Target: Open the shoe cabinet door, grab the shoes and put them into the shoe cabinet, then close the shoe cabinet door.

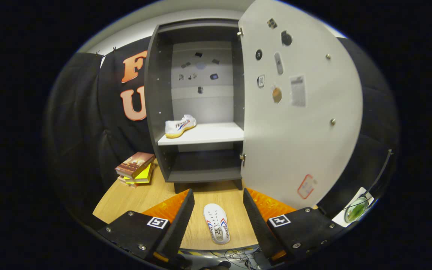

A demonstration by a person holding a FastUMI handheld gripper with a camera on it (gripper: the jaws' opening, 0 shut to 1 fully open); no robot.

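Gripper view is looking down along the two fingers, and the gripper (218,210) is hanging wide apart with nothing held. Between the fingers, but clear of both, the second shoe (216,223) is lying on the worktop (126,198) near its front edge, toe pointing away toward the cabinet.

The step in hand looks like picking up this shoe — one is already in place. To do it well, the fingers should be coming straight down so that each one lands beside a long flank of the shoe, roughly at its middle, before closing; gripping at the toe or heel would likely let it swing. The sole is soft, so a gentle squeeze should be enough.

Farther back, a stack of books (135,168) is sitting toward the worktop's left edge, beside the shoe cabinet (156,112). The cabinet door (298,142) is standing swung open on the right, leaving a free path. On the white shelf (208,134) the first shoe (180,125) is resting at the left front corner — so the right part of the shelf is the place to be aiming for.
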